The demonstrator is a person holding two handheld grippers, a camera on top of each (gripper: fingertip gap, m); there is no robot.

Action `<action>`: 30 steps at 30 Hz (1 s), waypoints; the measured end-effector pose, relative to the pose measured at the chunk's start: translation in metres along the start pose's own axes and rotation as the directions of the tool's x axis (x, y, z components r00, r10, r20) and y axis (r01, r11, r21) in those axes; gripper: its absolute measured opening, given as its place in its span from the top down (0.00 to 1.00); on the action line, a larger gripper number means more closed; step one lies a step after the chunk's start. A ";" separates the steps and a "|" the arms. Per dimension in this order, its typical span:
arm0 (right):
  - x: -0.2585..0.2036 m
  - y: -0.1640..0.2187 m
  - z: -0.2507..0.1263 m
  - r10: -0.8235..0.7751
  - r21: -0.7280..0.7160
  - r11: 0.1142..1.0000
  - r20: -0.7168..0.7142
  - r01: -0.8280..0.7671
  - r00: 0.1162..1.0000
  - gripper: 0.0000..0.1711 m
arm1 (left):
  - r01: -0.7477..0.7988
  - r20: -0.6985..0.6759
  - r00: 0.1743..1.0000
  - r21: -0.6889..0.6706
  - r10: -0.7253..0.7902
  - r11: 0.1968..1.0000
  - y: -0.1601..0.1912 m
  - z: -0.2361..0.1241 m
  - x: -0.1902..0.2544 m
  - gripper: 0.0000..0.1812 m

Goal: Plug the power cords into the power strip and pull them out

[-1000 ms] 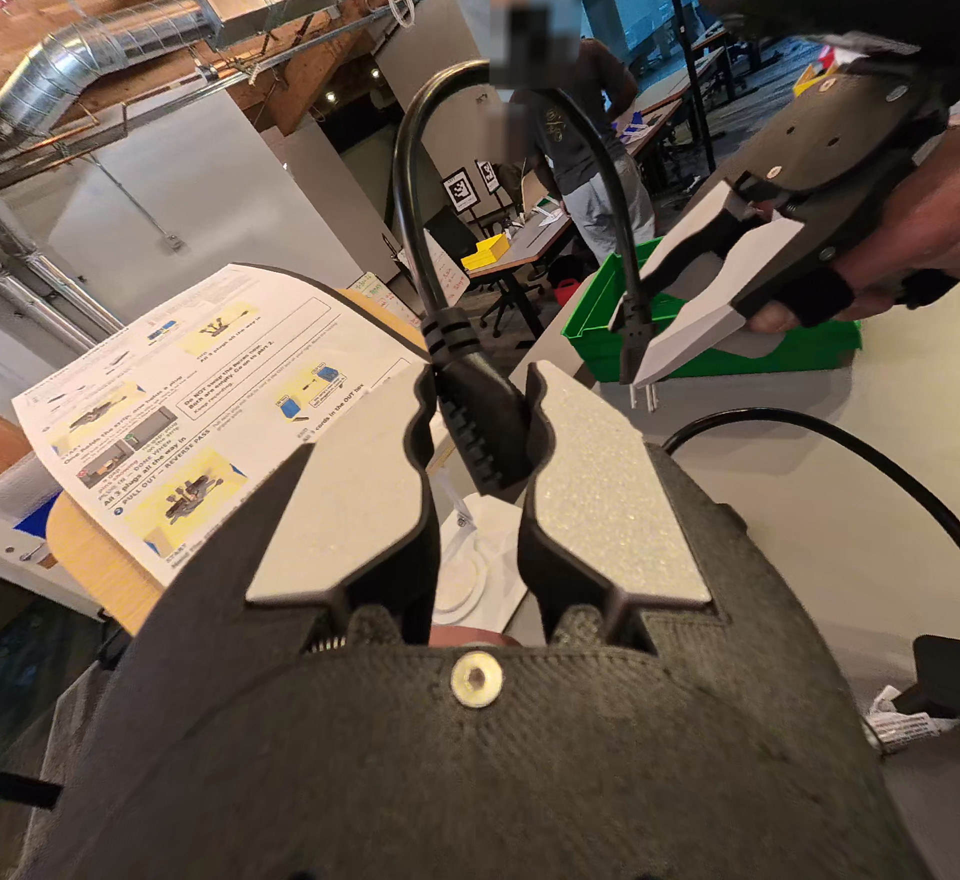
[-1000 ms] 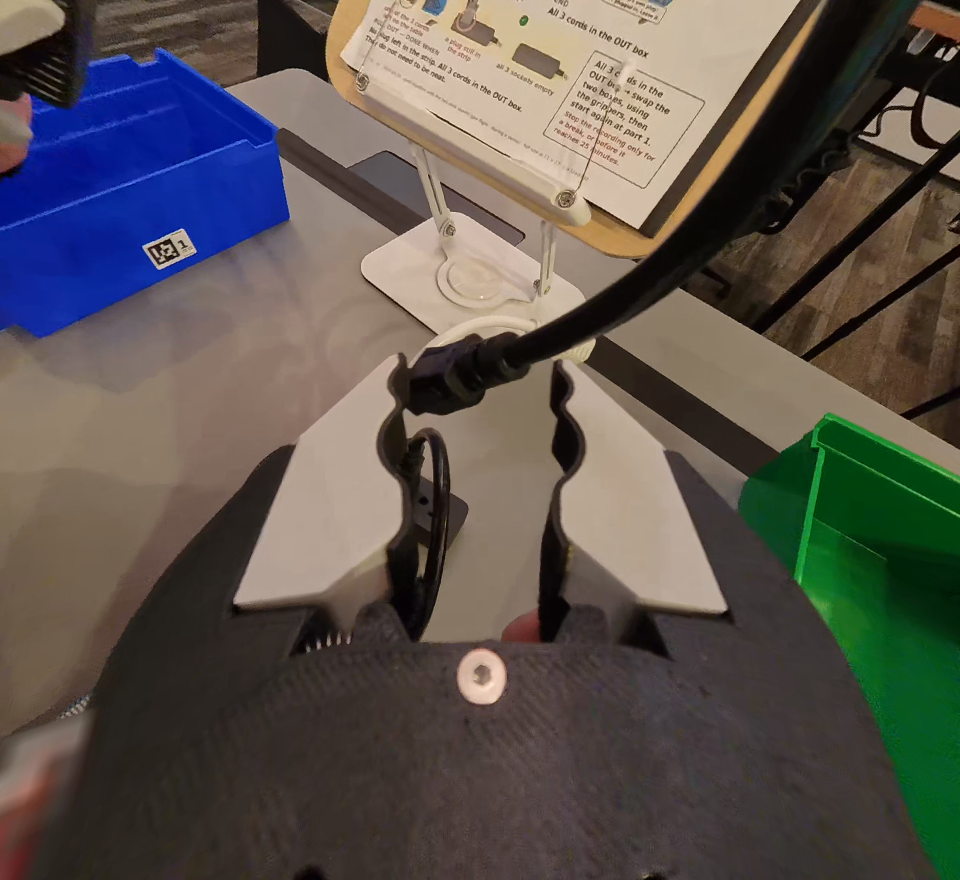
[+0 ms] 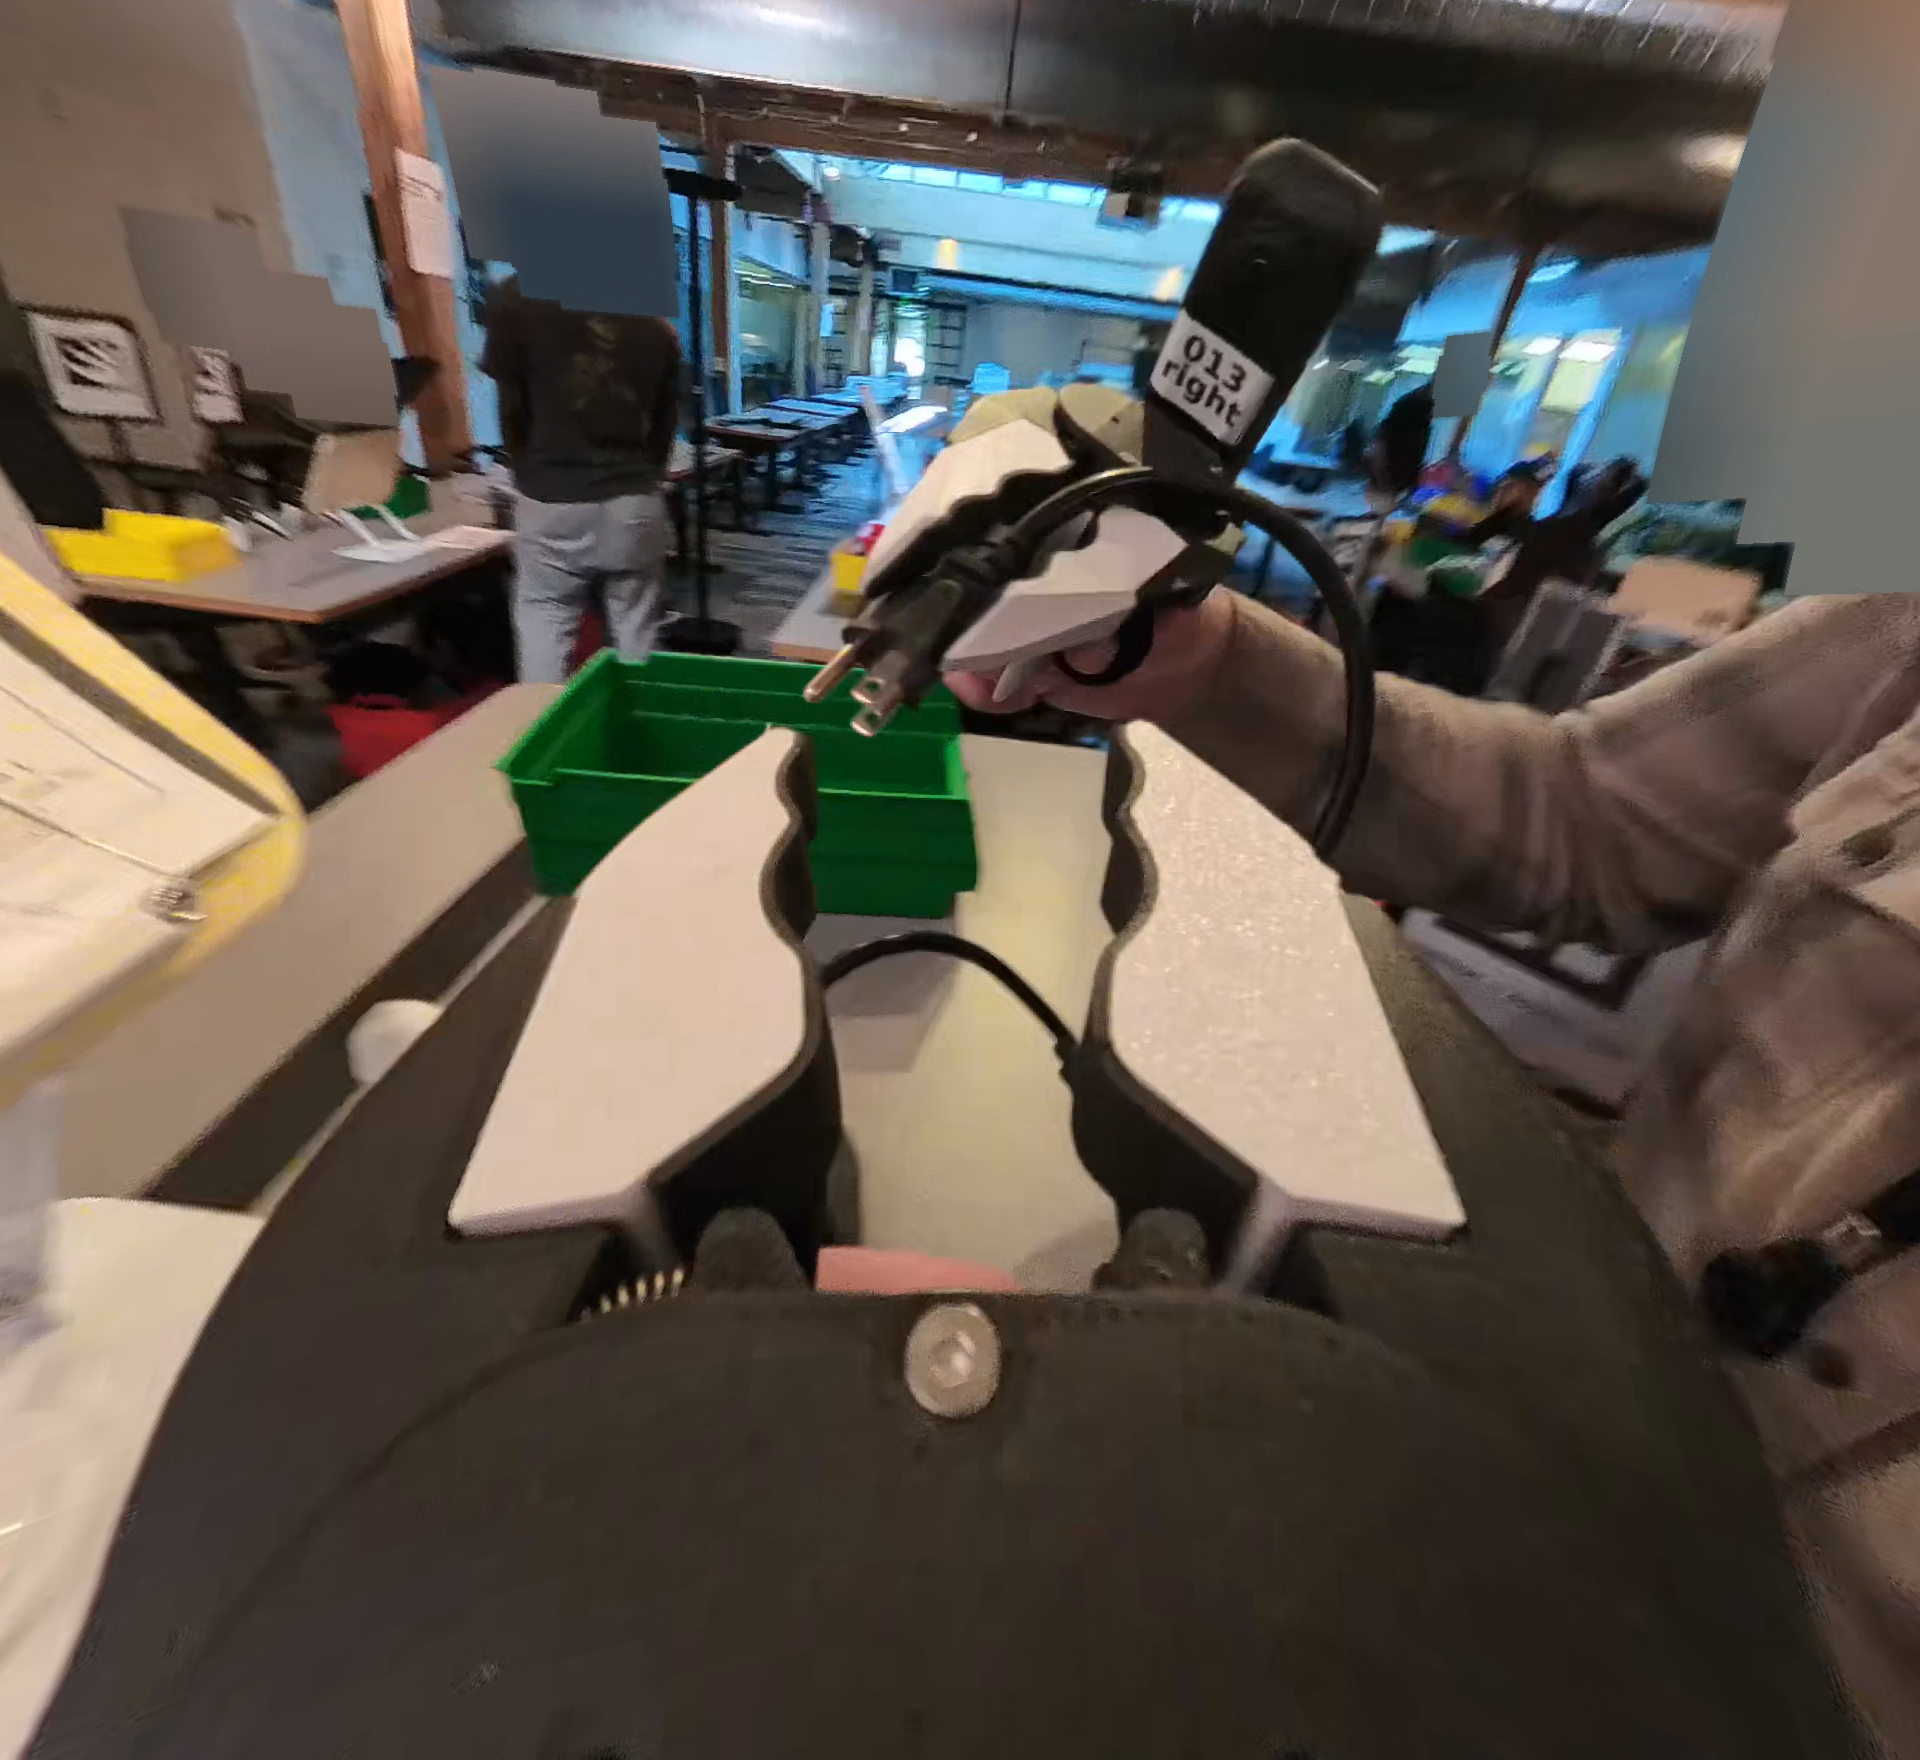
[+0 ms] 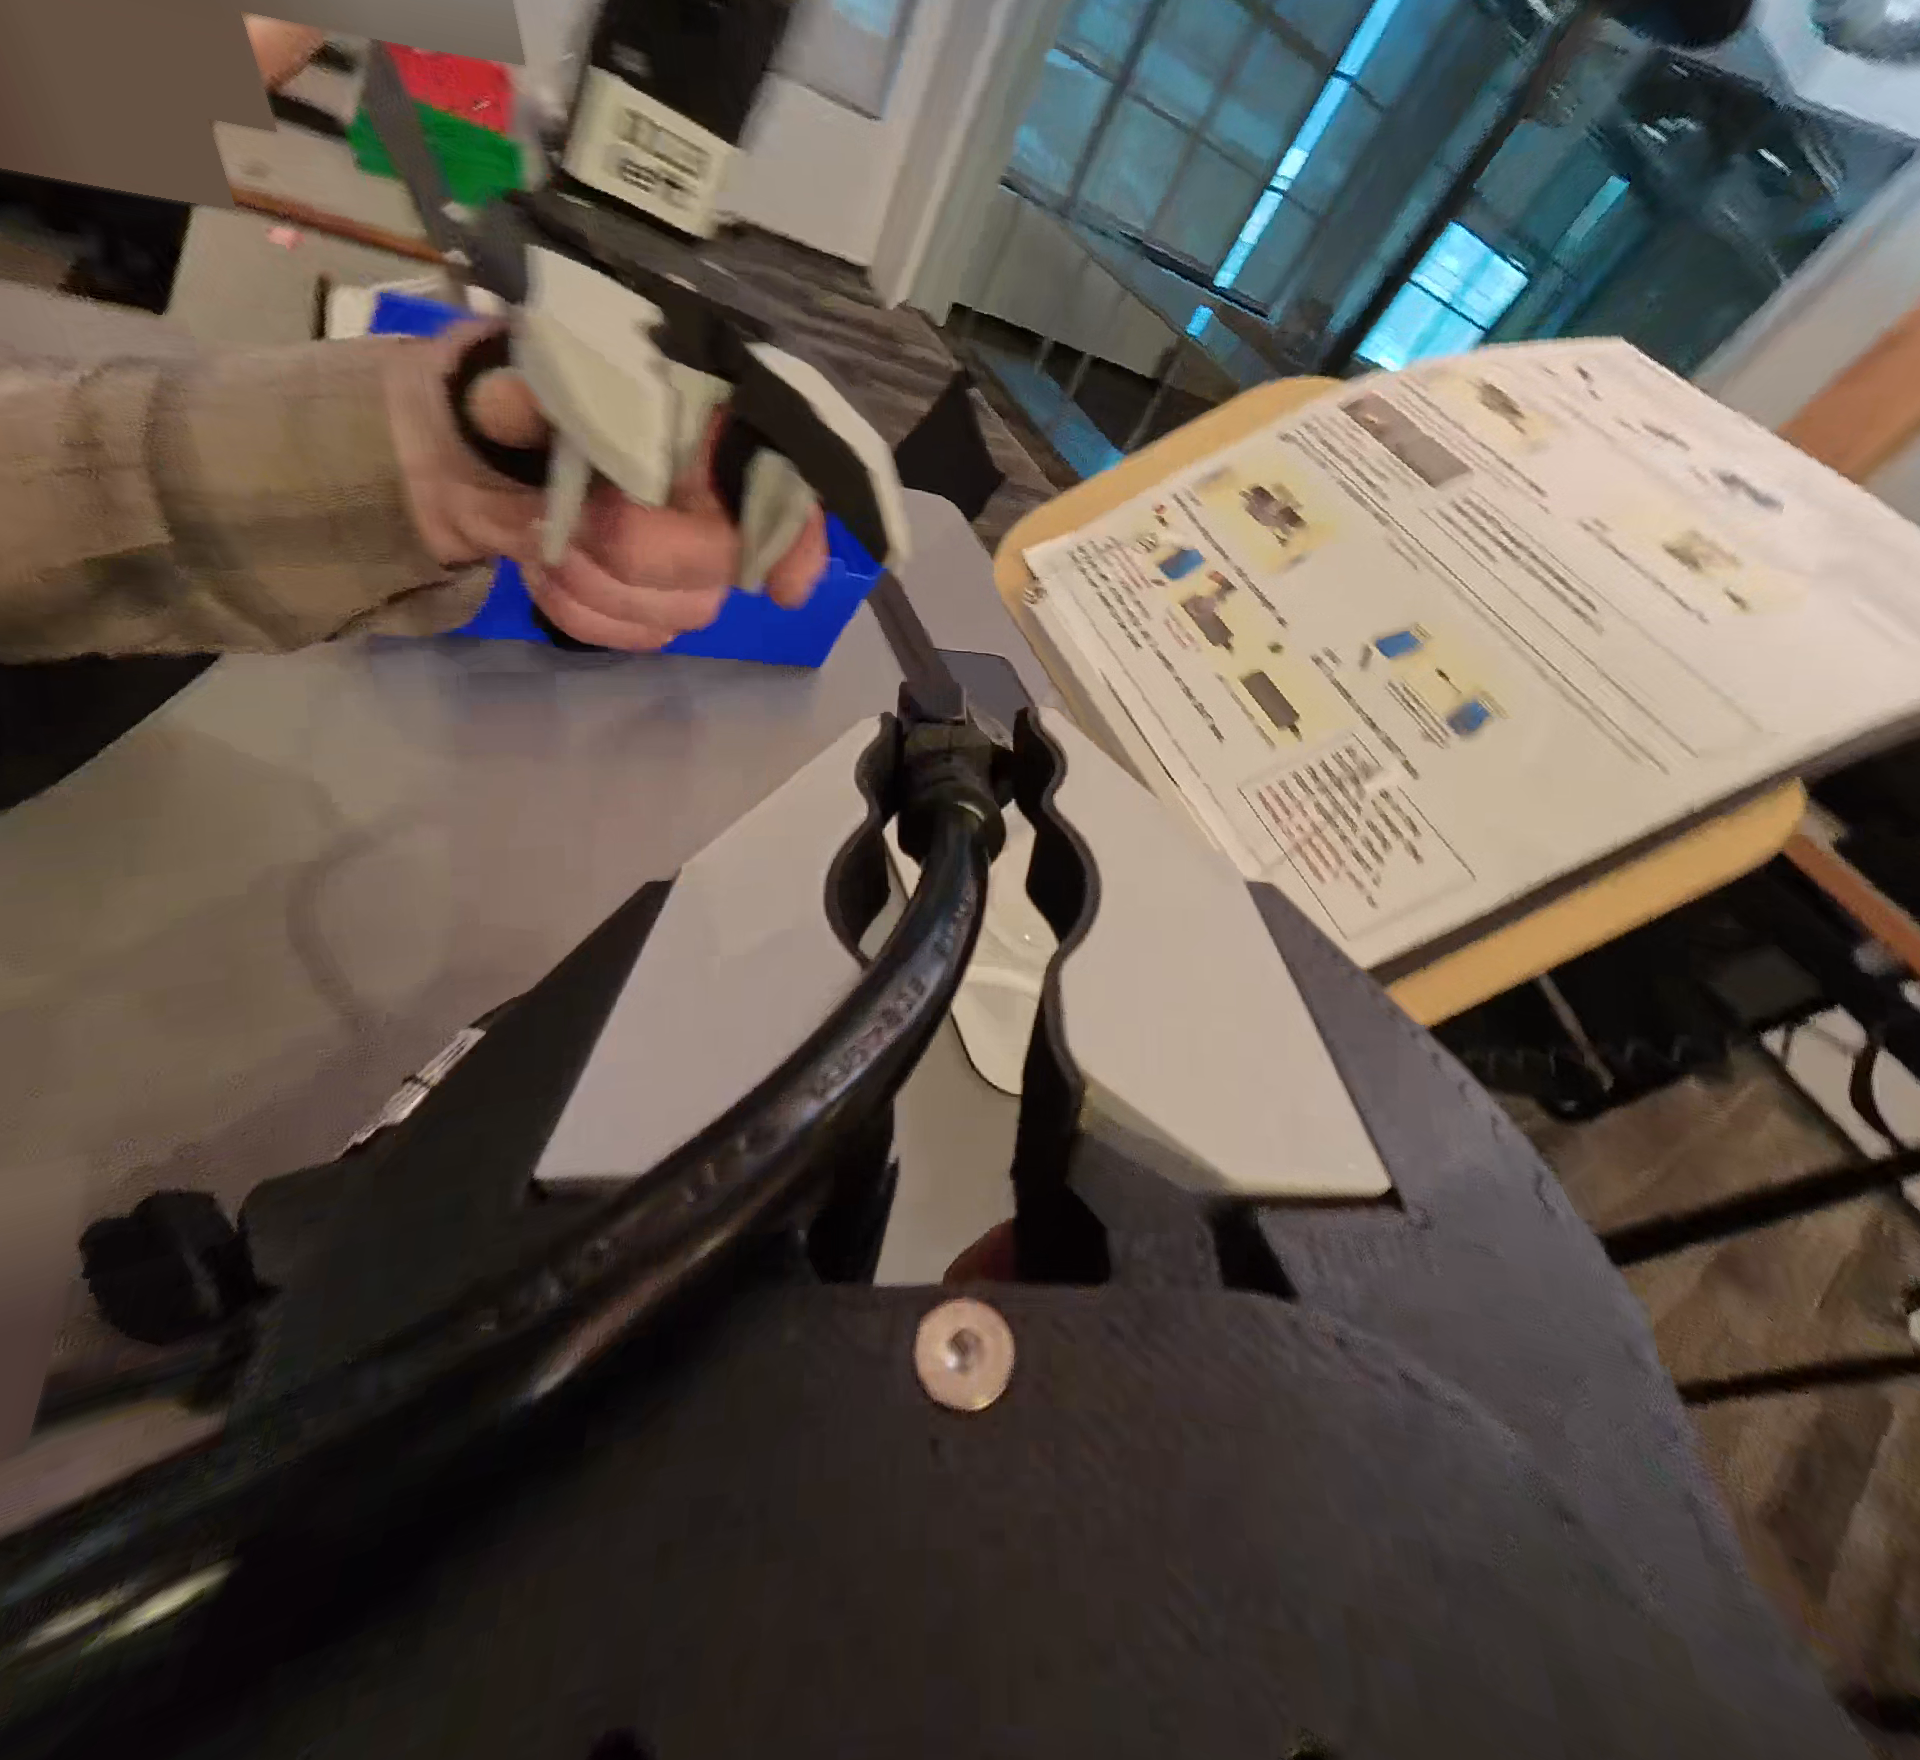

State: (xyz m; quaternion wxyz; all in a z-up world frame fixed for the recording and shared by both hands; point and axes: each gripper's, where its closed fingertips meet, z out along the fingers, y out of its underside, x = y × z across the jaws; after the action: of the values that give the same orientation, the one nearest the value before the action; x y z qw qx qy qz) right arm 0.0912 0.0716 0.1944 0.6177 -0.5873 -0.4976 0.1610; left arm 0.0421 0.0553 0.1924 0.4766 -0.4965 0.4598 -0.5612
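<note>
Above the grey tabletop (image 3: 436, 869): right gripper (image 3: 940, 567) clamped on black three-prong plug (image 3: 914, 614) of black power cord (image 3: 1340, 671), prongs pointing down-left over green plastic bin (image 3: 582, 775). Same plug (image 4: 940, 754) pinched between right fingertips in right wrist view, cable arcing back under the gripper body. Left gripper (image 3: 951, 775) spread wide, holding nothing; another black cable loop (image 3: 935, 957) lying on the table between its fingers. Blue plastic bin (image 4: 769, 624) behind left hand (image 4: 613, 557). Printed instruction sheet on tilted wooden board (image 4: 1455, 609) right of plug.
</note>
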 end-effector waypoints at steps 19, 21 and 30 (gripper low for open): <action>-0.063 -0.013 0.000 -0.422 -0.004 0.900 0.247 0.437 0.872 0.88 | 0.291 -0.385 0.889 0.059 -0.247 0.955 0.023 0.038 0.042 0.85; -0.063 -0.012 -0.002 -0.457 -0.013 0.880 0.247 0.475 0.854 0.88 | 0.278 -0.387 0.892 0.064 -0.233 0.958 0.023 0.039 0.044 0.85; -0.033 0.006 -0.027 -0.529 -0.206 0.794 0.229 0.572 0.817 0.92 | 0.278 -0.328 0.922 0.191 -0.206 0.941 0.011 0.020 0.018 0.85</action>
State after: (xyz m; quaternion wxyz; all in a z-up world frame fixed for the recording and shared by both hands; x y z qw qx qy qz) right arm 0.1003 0.0316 0.1801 0.5116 -0.4787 -0.7119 -0.0478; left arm 0.0623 0.0355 0.1857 0.3820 -0.3983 0.3927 -0.7357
